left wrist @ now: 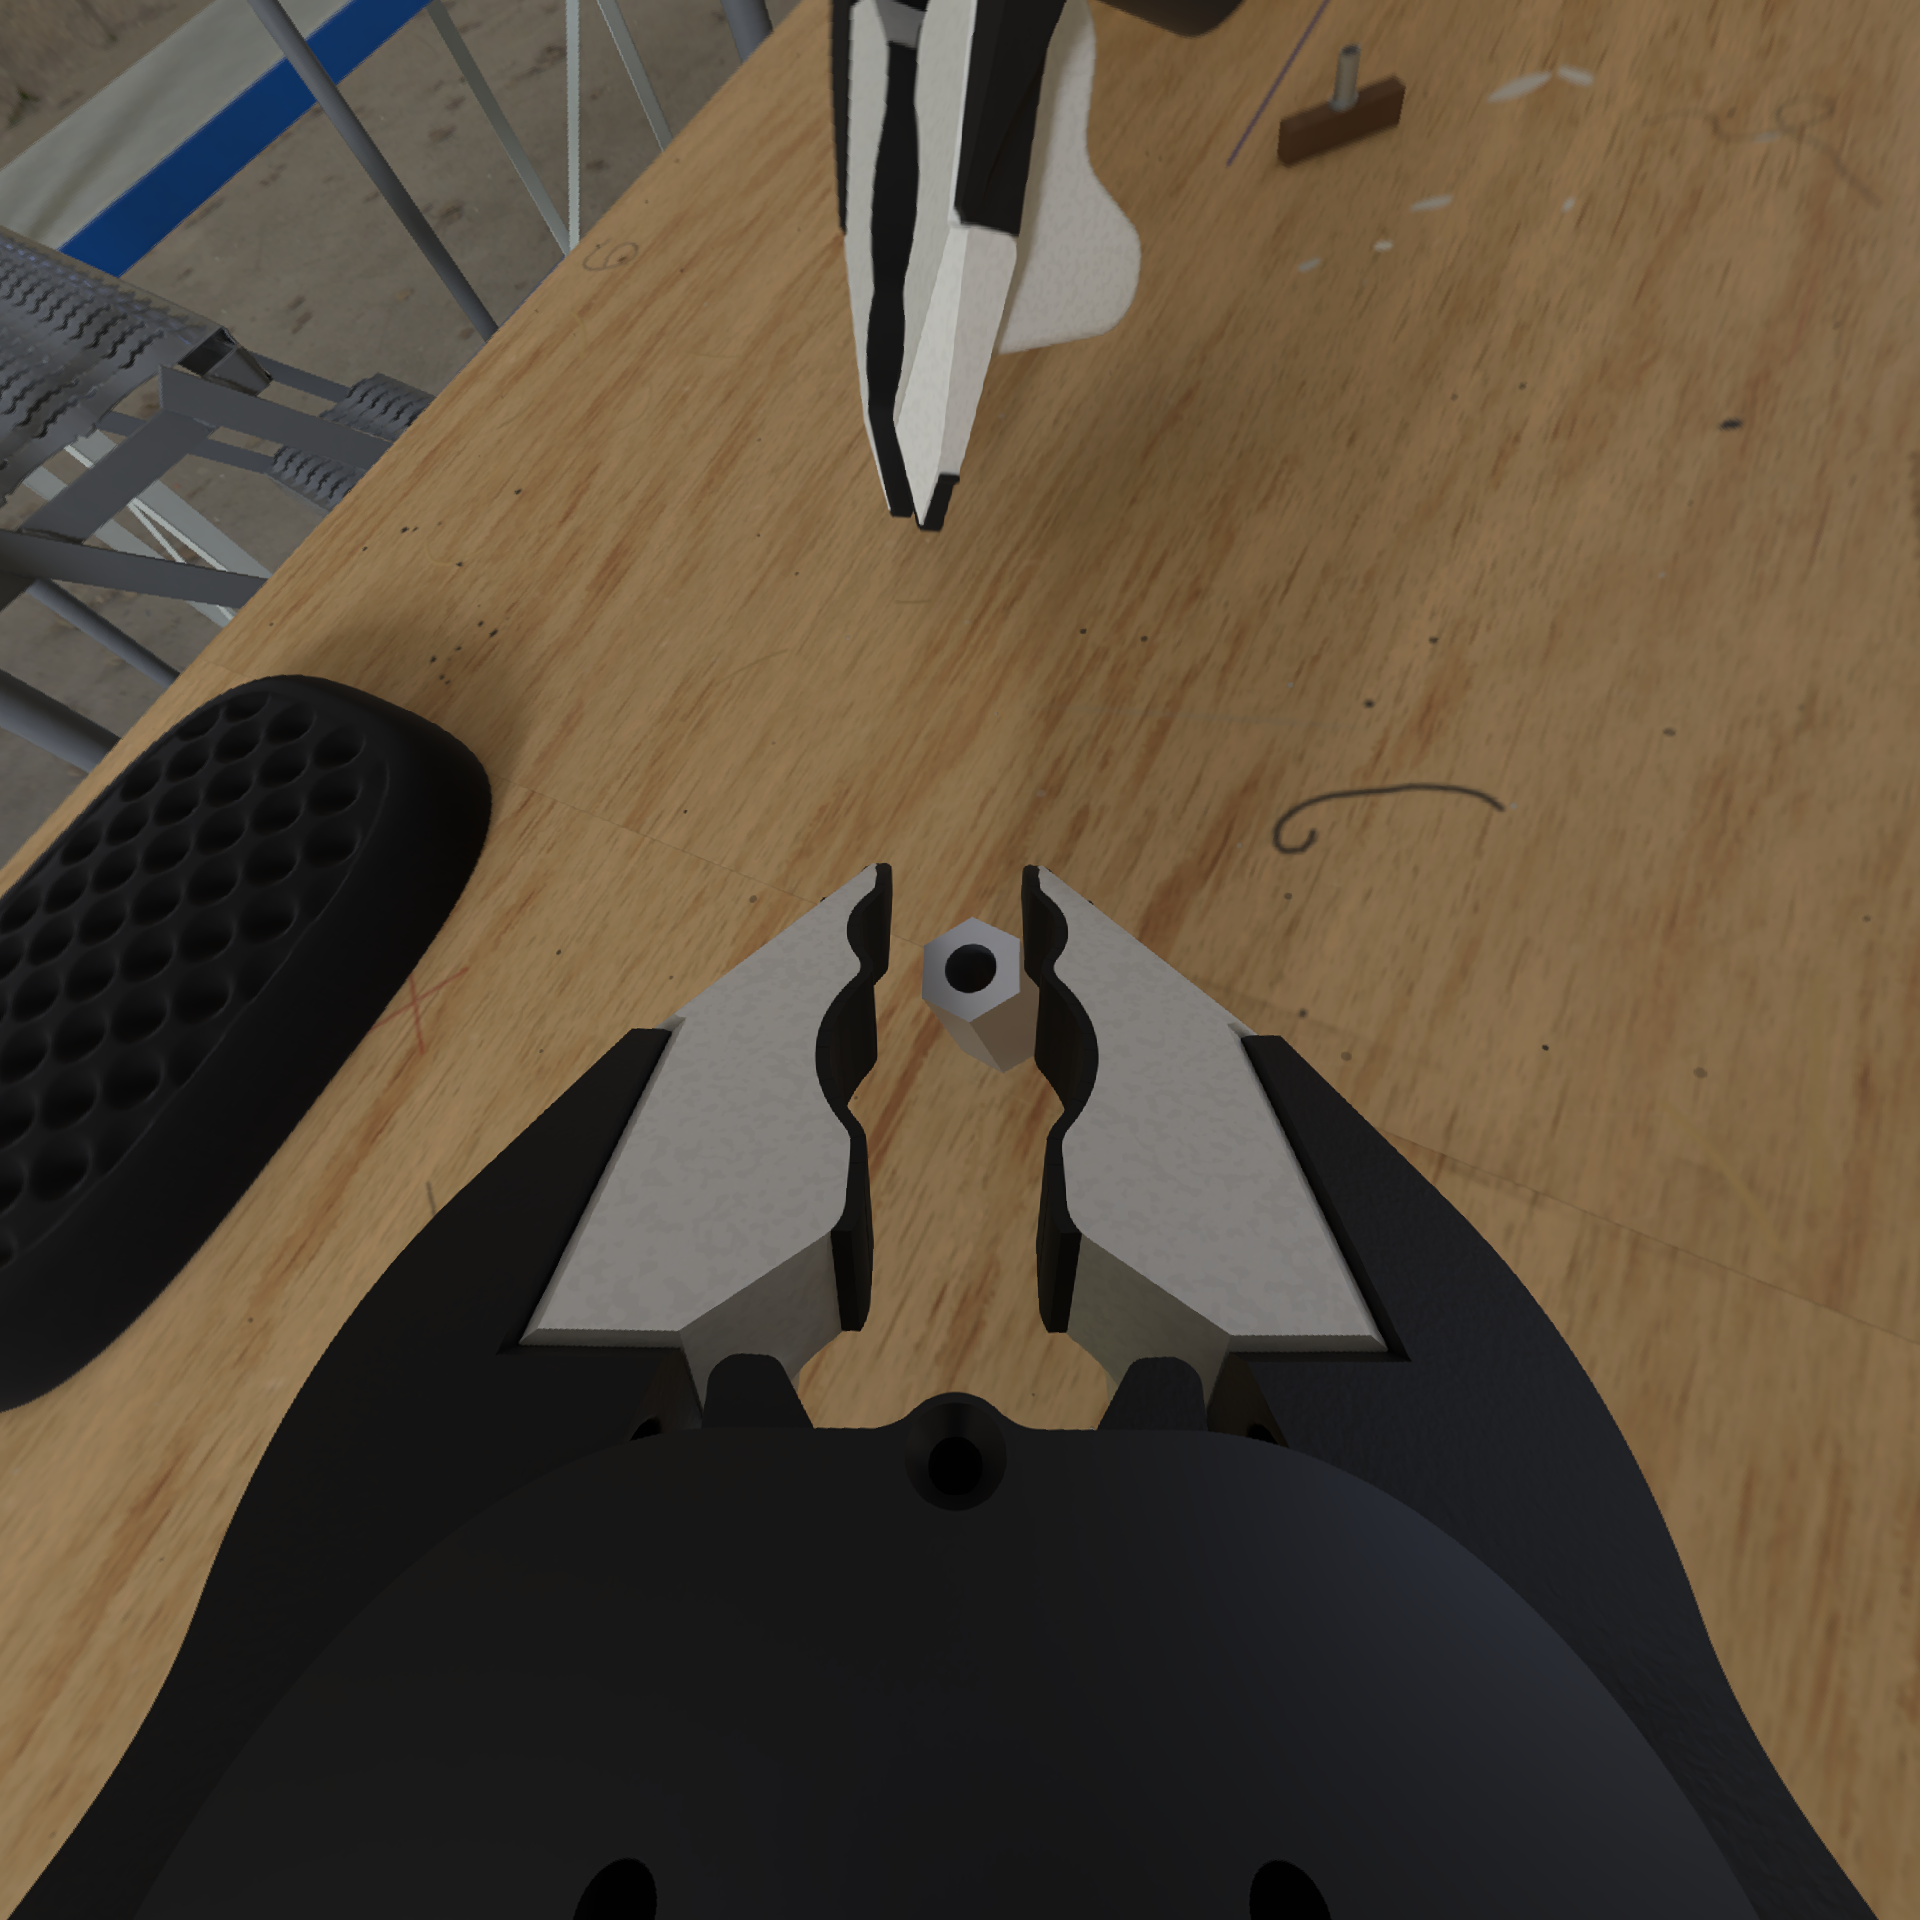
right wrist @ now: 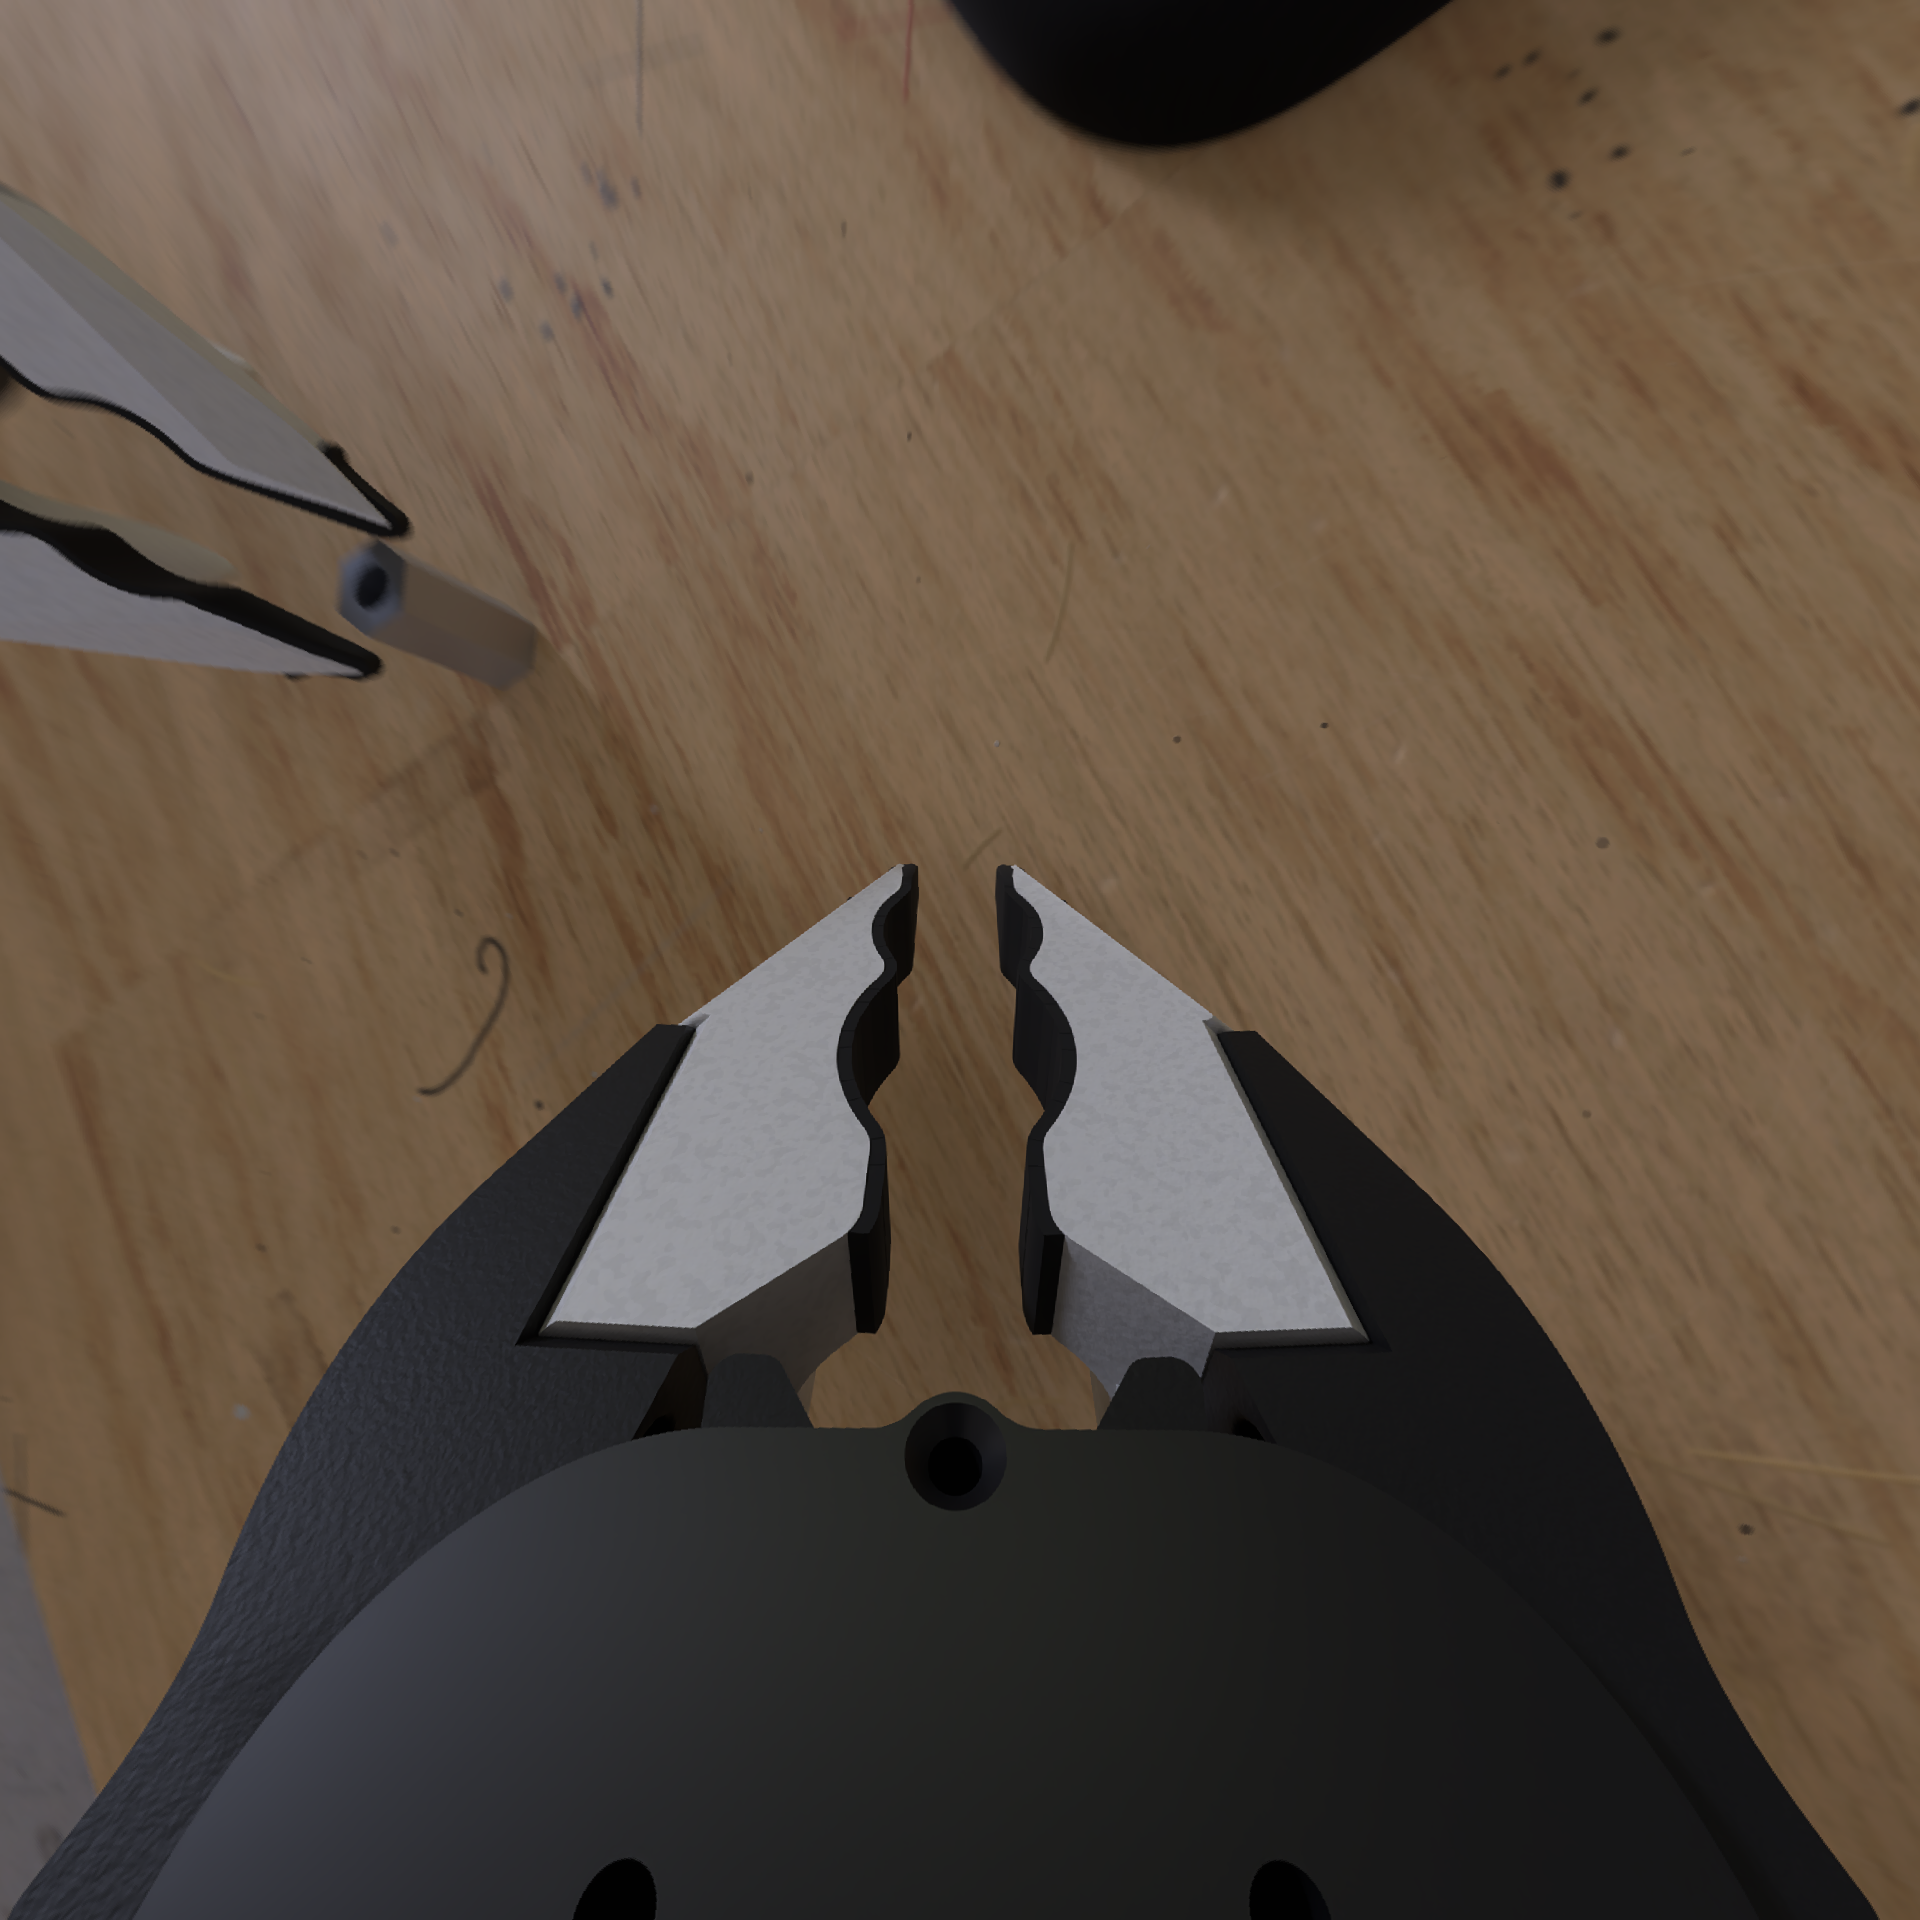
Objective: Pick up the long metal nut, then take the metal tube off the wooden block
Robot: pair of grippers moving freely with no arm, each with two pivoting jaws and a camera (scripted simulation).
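Observation:
The long metal hex nut [left wrist: 975, 1000] stands upright on the wooden table [left wrist: 1455, 623]. It sits between the fingers of my left gripper [left wrist: 956, 873], close to the right-hand finger with a gap on the left. The left gripper is open around the nut, as the right wrist view [right wrist: 436, 618] also shows. My right gripper [right wrist: 956, 873] is empty, its fingers a narrow gap apart, and hovers above bare table; it shows in the left wrist view [left wrist: 925, 514] beyond the nut. The metal tube [left wrist: 1348, 73] stands upright on the dark wooden block [left wrist: 1340, 123] at the far right.
A black perforated pad [left wrist: 208, 987] lies at the table's left edge; it also shows in the right wrist view [right wrist: 1174, 62]. A grey metal frame [left wrist: 208, 416] stands beyond the table's left edge. Pen marks and specks dot the tabletop.

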